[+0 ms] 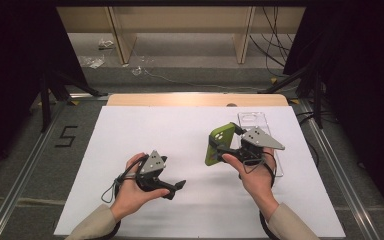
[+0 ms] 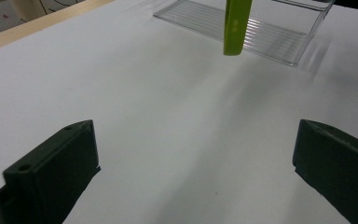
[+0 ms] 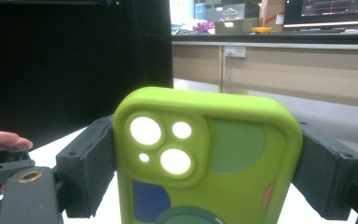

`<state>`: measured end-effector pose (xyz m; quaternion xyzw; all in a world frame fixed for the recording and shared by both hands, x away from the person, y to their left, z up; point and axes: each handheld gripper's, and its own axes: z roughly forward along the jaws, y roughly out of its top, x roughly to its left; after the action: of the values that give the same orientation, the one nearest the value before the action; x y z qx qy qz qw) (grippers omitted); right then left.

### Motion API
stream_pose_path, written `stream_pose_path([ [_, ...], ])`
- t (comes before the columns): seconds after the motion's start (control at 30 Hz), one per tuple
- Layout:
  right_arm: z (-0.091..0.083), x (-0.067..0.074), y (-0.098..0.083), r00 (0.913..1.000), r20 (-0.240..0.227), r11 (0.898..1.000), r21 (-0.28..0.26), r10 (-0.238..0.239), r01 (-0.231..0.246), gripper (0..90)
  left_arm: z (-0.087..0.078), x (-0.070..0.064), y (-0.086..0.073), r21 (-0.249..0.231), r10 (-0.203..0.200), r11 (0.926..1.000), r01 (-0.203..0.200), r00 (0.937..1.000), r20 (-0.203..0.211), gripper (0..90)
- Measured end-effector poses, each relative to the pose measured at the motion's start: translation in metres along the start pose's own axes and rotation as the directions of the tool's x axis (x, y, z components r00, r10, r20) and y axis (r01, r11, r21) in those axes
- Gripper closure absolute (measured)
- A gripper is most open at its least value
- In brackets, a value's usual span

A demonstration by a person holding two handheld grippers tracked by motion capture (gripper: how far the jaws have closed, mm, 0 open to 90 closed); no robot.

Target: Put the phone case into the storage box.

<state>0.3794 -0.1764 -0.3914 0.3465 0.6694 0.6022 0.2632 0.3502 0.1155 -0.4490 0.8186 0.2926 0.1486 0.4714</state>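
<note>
Holding a lime-green phone case (image 3: pixel 205 158) above the white table (image 1: pixel 180 145) — right gripper (image 1: pixel 235 147) jaws clamped across its width, camera cutouts up, long axis near upright. Keep your grip square as you carry it by the clear tray (image 2: pixel 261 32). Left gripper (image 2: pixel 193 172) — jaws apart, empty.

A white sheet (image 1: pixel 180 150) covers nearly the whole top of the table (image 1: pixel 195 99) — only a strip of pale wood is left bare along the far edge. On the sheet's right side lies a clear plastic tray (image 1: pixel 260 125) with a ribbed floor (image 2: pixel 223 23) and low see-through walls, set lengthwise from the far edge toward the person. The table itself stands on grey carpet (image 1: pixel 25 165) — a black "5" (image 1: pixel 66 136) is marked there to its left.
</note>
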Motion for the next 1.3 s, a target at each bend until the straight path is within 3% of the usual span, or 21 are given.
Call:
stream_pose_path([
  [0.83,-0.008,-0.011,0.008,0.9994,0.034,1.0,-0.024,0.005,-0.004,17.1,-0.019,0.009,-0.015,0.001,-0.013,0.9999,0.013,0.9996,-0.027,0.0],
  [1.3,-0.015,-0.024,0.016,0.9965,0.084,0.999,-0.051,0.001,0.003,17.1,-0.024,0.012,-0.022,-0.002,-0.026,0.9997,0.026,0.9991,-0.034,0.0],
])
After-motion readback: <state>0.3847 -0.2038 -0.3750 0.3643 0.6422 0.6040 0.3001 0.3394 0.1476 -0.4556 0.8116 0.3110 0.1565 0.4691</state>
